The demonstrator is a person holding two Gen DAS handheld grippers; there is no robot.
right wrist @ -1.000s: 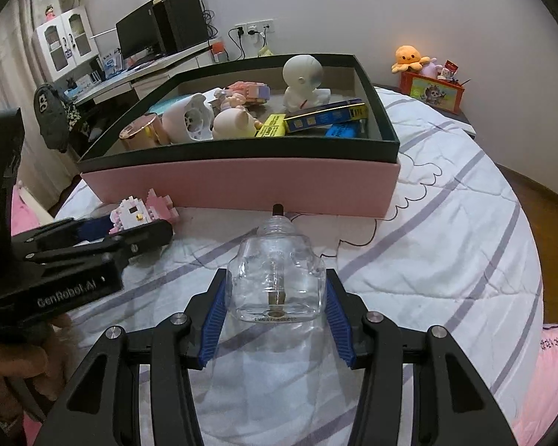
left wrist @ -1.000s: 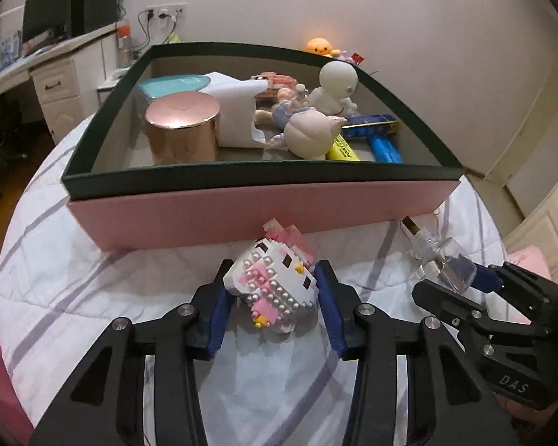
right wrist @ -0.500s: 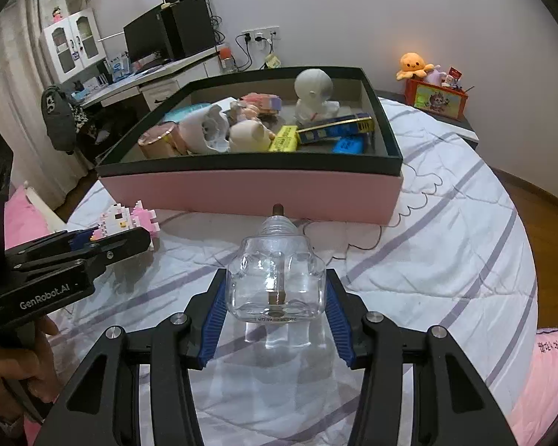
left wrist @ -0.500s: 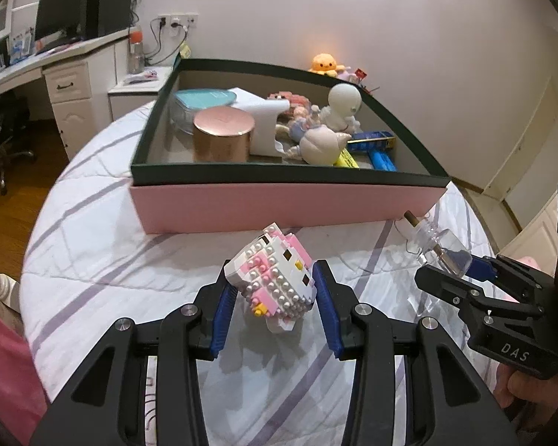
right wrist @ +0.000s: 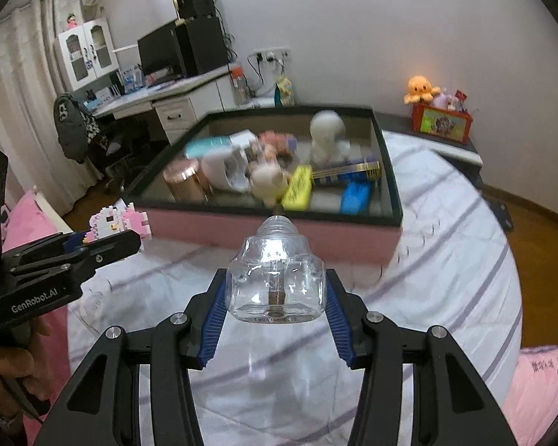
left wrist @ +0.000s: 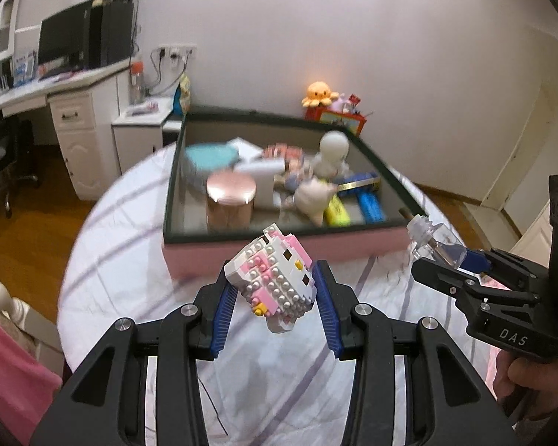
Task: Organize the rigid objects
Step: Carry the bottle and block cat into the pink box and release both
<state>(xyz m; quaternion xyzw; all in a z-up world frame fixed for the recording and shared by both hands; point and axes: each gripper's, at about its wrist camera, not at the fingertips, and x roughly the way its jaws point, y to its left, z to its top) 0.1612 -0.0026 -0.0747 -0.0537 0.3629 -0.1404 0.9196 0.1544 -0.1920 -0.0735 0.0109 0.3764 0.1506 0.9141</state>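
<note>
Right now both tools are loaded and held above the bed [left wrist: 137, 230], which wears a white quilt with purple stripes. Left hand-held gripper [left wrist: 275, 299] is clamped on a pink-and-white brick cat figure [left wrist: 269, 284], tilted, blue pads pressed against its two sides; it is clear of the quilt. Right hand-held gripper [right wrist: 275, 299] is clamped on a clear glass bottle [right wrist: 275, 278], neck pointing forward toward the box, base facing the camera, also off the quilt. In the left view the bottle [left wrist: 433, 239] shows at the right edge of the frame, near the box's front right corner.

Pink box [right wrist: 264, 232] with a dark green rim sits on the bed just ahead of both grippers, open top. Inside, blurred: copper round tin [left wrist: 230, 200] at front left, teal lid [left wrist: 210, 158] behind it, white round-headed figurine [left wrist: 333, 152] at the back, pale pig-like toy [left wrist: 312, 199] in the middle, yellow block [right wrist: 297, 187] and blue pieces [right wrist: 355, 193] on the right.

Orange plush octopus [right wrist: 420, 89] sits on a red box [right wrist: 441, 124] by the wall. White desk [right wrist: 175, 102] with a monitor [right wrist: 156, 54] stands at left rear.
</note>
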